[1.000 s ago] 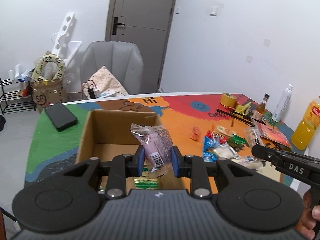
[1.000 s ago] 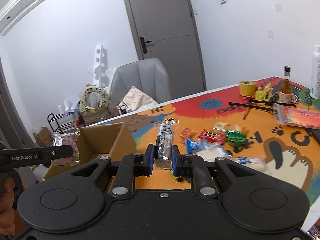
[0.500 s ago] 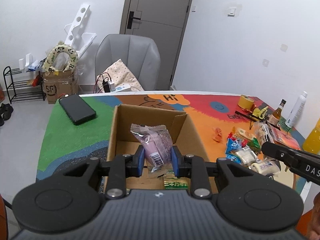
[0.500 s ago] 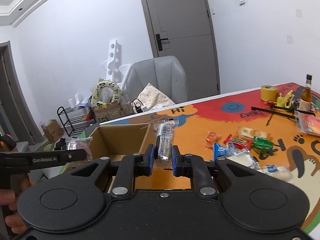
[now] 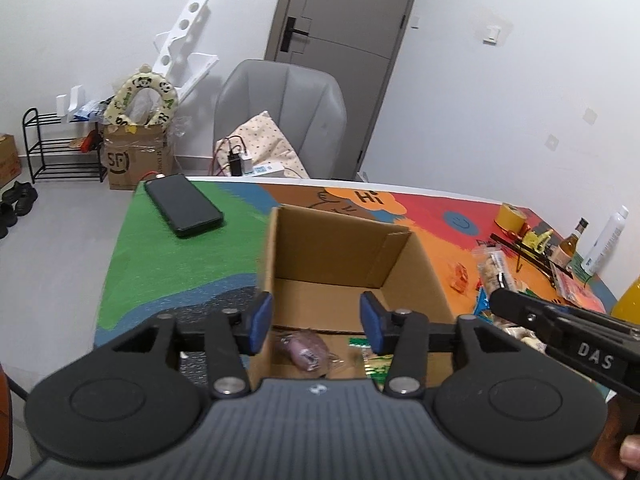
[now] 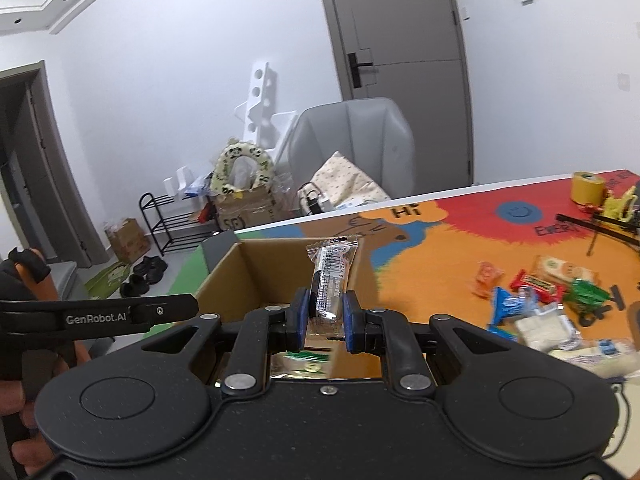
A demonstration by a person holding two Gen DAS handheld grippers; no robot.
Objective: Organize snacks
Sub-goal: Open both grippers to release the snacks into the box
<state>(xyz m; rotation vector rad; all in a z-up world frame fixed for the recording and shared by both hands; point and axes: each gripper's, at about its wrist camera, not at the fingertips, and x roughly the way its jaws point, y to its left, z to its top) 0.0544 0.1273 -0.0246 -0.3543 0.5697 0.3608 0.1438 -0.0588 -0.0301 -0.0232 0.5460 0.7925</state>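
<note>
- Left gripper (image 5: pixel 316 326) hung over the near end of the cardboard box (image 5: pixel 348 248), jaws opening w/ nothing between the blue pads (image 5: pixel 259 320) – just box floor showing thru the gap.
- Purple snack pack (image 5: pixel 304 350) lay on the box floor right below those jaws: small pinkish-purple pillow pouch, crimped clear end, barcode patch, a bit blurred. It lay flat, long axis running from upper left to lower right in the left wrist view.
- Vs a sec ago: that pouch was upright & clamped in the left jaws above the box; now out of the grip and down in the box, jaws wider apart. Box also sat more central under the left cam than before.
- Green-and-white pack (image 5: pixel 370 360) lay beside the purple one, near the box's right wall, partly hidden by the finger.
- Right gripper (image 6: pixel 324 318) clamped tight on a clear stick pack (image 6: pixel 330 276): slim see-thru wrapper, dark filling, black print + barcode, crimped top seal. Stood upright, long axis vertical, top leaning slightly right, top seal up.
- Same grip as a sec ago, but the right gripper had slid over toward the box; its pads now sat above the box's near right corner (image 6: pixel 280 280).
- Loose snacks (image 6: pixel 536 300) were heaped on the colourful mat (image 6: pixel 440 240), right of the box.
</note>
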